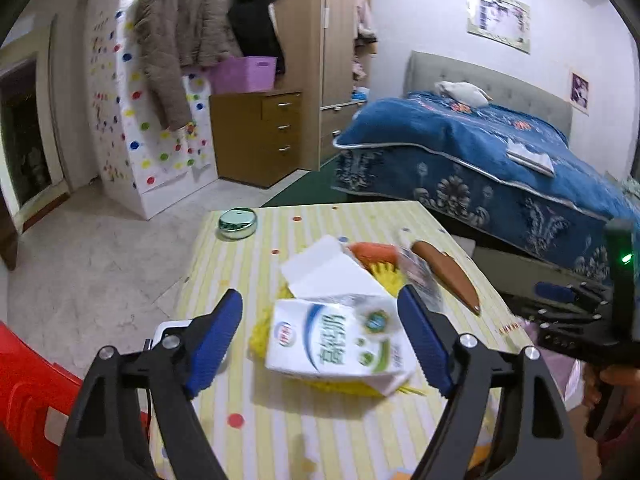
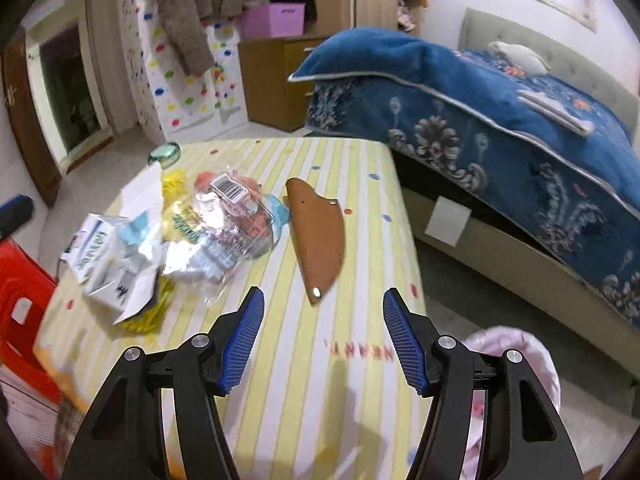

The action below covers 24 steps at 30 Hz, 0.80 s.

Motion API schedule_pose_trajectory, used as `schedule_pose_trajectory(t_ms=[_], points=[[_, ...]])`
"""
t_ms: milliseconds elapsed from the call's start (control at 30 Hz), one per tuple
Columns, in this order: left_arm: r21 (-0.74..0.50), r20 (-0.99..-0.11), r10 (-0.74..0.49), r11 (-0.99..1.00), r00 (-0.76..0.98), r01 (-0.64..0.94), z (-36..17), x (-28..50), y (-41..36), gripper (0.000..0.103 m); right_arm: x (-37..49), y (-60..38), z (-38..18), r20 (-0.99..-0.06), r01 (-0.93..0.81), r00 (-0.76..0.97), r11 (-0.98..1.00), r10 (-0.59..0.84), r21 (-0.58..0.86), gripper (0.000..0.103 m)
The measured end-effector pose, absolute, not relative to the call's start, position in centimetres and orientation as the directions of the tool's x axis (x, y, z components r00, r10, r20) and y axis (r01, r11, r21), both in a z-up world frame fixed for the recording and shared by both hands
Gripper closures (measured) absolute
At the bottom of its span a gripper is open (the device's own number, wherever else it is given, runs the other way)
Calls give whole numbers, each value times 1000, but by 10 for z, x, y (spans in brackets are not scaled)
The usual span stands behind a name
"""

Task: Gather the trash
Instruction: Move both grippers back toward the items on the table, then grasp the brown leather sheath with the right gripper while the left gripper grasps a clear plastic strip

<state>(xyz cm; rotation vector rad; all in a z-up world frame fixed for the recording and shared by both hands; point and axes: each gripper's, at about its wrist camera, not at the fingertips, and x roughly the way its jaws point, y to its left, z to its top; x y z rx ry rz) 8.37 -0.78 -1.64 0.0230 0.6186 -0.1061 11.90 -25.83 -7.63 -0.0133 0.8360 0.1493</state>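
A white and green milk carton (image 1: 340, 340) lies crushed on a yellow fluffy cloth (image 1: 260, 336) on the striped table. My left gripper (image 1: 320, 300) stands open around the carton, and its left pad is clearly apart from it. A folded white paper (image 1: 328, 268) rests just behind the carton. In the right wrist view the carton (image 2: 104, 256) and a crumpled clear wrapper (image 2: 232, 220) with a barcode lie at the left. My right gripper (image 2: 323, 300) is open above the tablecloth with nothing between its fingers. A pink-lined bag (image 2: 516, 344) hangs beside the table's right edge.
A brown leather sheath (image 2: 318, 240) lies just ahead of the right gripper. A round green tin (image 1: 237, 222) sits at the table's far left corner (image 2: 352, 380). A red plastic stool (image 1: 28, 392) stands at the left and a blue-covered bed (image 1: 500, 152) at the right.
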Motion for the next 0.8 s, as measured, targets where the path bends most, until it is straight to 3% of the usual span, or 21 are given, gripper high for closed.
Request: schedule_pose_trajectory(t_ms=[533, 600, 800], points=[[-8, -628, -48, 998, 777, 55, -31, 121, 16, 24, 225, -245, -131, -819, -159, 559, 986, 128, 46, 40], [-8, -629, -53, 998, 776, 61, -30, 119, 15, 23, 224, -243, -129, -820, -165, 557, 985, 129, 43, 53], [6, -637, -101, 991, 765, 135, -27, 110, -3, 11, 185, -237, -108, -794, -190, 594, 982, 128, 16, 54]])
